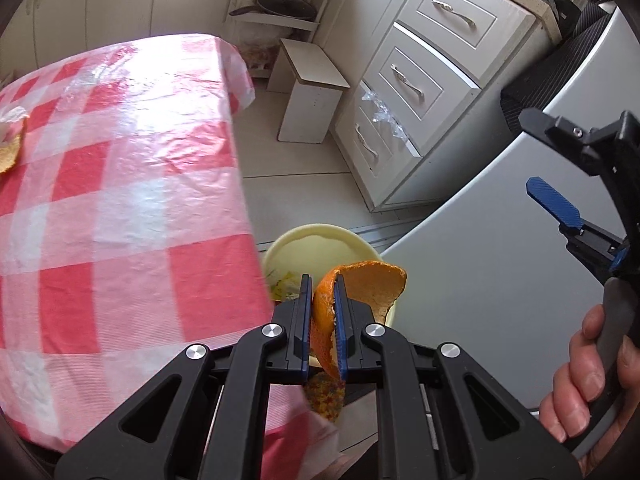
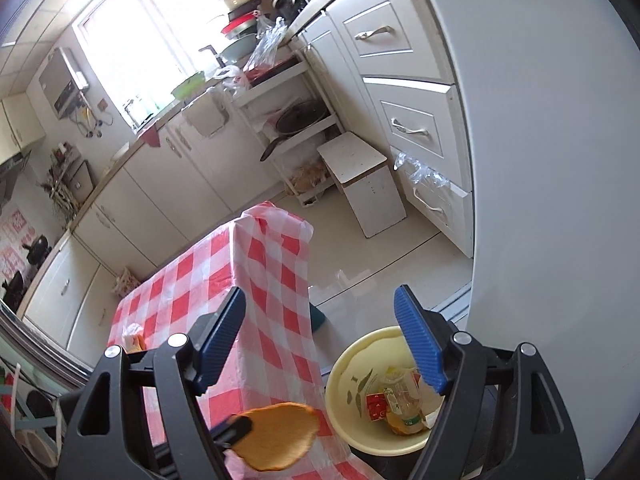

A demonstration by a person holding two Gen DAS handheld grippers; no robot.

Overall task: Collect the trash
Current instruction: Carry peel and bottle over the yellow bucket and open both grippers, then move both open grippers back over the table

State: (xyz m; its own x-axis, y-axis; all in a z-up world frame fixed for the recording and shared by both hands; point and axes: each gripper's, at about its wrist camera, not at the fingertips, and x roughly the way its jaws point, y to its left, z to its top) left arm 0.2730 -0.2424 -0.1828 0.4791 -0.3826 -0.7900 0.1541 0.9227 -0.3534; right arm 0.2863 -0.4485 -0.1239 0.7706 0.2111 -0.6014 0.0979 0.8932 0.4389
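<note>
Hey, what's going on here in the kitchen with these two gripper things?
A person is clearing trash off the red-and-white checked tablecloth. The left gripper is shut on a curled piece of orange peel, holding it above the pale yellow round bin on the floor beside the table. That bin already holds wrappers and scraps. The right gripper is open and holds nothing. Another peel scrap lies on the table's far edge.

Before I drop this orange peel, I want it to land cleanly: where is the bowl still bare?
The yellow bowl is bare along its left and far side, beside the checked tablecloth. Its right, near side is crowded with wrappers. The left hand-held gripper holds the orange peel above it.
</note>
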